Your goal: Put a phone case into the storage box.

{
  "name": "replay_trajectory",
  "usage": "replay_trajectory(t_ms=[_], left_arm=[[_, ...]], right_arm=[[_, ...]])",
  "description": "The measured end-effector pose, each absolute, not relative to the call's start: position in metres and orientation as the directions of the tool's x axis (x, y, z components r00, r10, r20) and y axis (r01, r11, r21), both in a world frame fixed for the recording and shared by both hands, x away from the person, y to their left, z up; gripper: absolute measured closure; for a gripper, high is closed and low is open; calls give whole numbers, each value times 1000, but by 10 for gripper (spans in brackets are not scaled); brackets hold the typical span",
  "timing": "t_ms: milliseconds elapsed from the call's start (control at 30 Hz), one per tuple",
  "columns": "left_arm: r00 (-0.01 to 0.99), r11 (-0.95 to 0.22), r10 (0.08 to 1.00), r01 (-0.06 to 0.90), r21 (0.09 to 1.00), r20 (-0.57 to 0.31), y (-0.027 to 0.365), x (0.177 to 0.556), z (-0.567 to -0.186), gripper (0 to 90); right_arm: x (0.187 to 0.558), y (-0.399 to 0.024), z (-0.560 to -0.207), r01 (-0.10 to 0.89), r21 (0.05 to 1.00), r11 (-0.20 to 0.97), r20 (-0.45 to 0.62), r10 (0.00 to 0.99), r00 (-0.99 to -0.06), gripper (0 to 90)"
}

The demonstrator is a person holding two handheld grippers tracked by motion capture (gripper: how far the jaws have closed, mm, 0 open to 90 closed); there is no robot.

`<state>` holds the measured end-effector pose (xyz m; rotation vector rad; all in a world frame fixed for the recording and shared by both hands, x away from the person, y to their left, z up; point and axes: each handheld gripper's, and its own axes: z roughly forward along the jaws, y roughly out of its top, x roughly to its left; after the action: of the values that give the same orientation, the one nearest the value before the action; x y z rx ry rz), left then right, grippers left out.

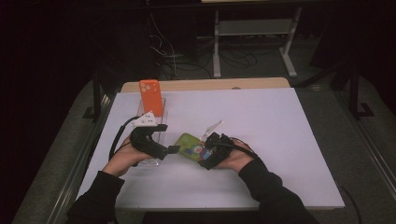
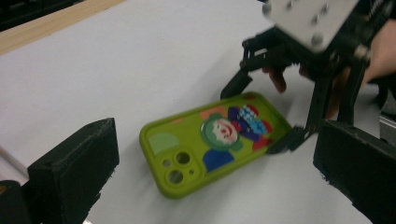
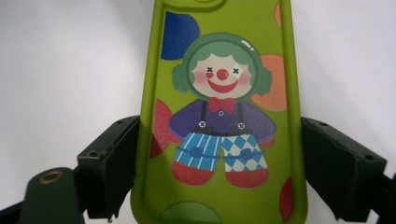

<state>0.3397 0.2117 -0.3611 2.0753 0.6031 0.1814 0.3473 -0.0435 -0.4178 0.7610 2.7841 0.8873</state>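
Observation:
A lime-green phone case (image 1: 189, 143) with a clown picture lies near the middle of the white table, camera holes toward my left hand. My right gripper (image 1: 205, 151) is shut on its near end. In the right gripper view the case (image 3: 219, 93) runs up between the two black pads, which press on its long edges, with the right gripper (image 3: 219, 161) around it. My left gripper (image 1: 170, 149) stands open just left of the case. In the left gripper view the left gripper (image 2: 215, 154) has wide-apart jaws with the case (image 2: 196, 149) lying beyond them.
An orange phone case (image 1: 151, 97) stands upright on a clear stand (image 1: 154, 119) at the back left, just behind my left hand. A white sheet (image 1: 261, 126) covers the table, with a wooden edge (image 1: 205, 84) at the far side. Cables and table legs lie beyond.

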Motion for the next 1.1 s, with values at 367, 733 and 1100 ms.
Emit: replay_trajectory(t_ms=[367,733,1100], left_arm=[[923,-524,379,274,806,-68,167,341,-362,0],[972,-607,233,154,780,-10,123,346,-361,0],[994,-664,106,75,744,-5,110,339,-372,0]], right_arm=[[354,-99,-390,349,588,730,12,424,-906,154],[349,-119,-390,253,583,772,27,292,-956,154],[342,-116,-384,166,583,795,42,174,-984,154]])
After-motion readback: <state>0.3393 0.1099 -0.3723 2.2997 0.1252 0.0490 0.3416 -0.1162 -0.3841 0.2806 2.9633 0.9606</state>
